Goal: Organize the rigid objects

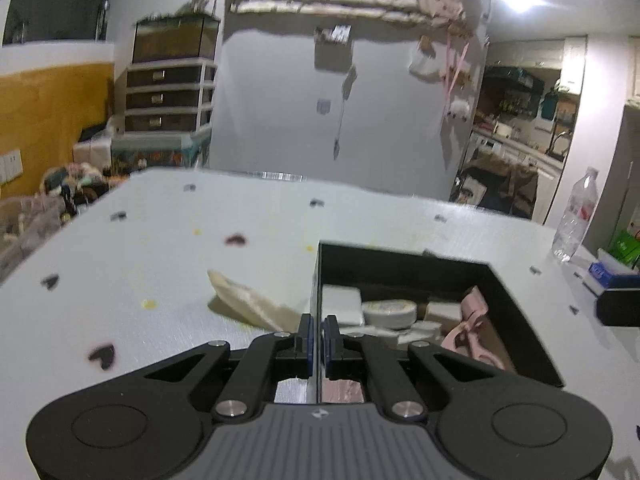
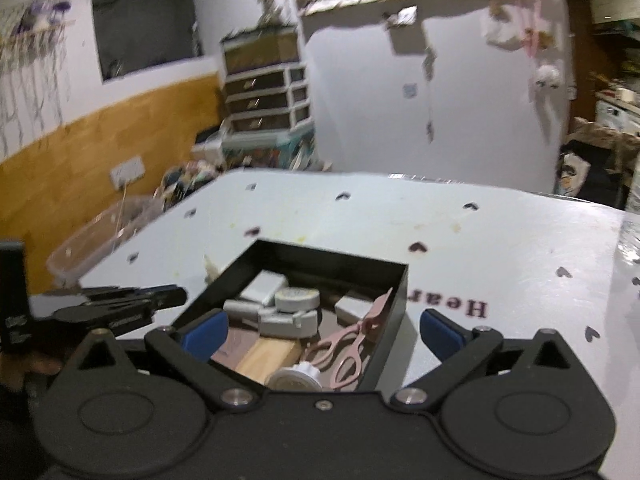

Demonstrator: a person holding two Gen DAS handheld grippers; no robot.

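Left gripper [image 1: 319,334] fingers clenched astride black box [image 1: 516,304] edge; right gripper [image 2: 320,326] spread, empty above it.

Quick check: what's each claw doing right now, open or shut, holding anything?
Left claw: shut, nothing between its pads, at the box wall.
Right claw: wide open, empty, above the box.

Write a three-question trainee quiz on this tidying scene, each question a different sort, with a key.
1. True or false: the pink scissors lie inside the black box.
2. Which gripper has its jaws wide apart: A left gripper, B right gripper?
3. Fill in: the cream object outside the box lies on the ____.

Key: 1 true; 2 B; 3 table.
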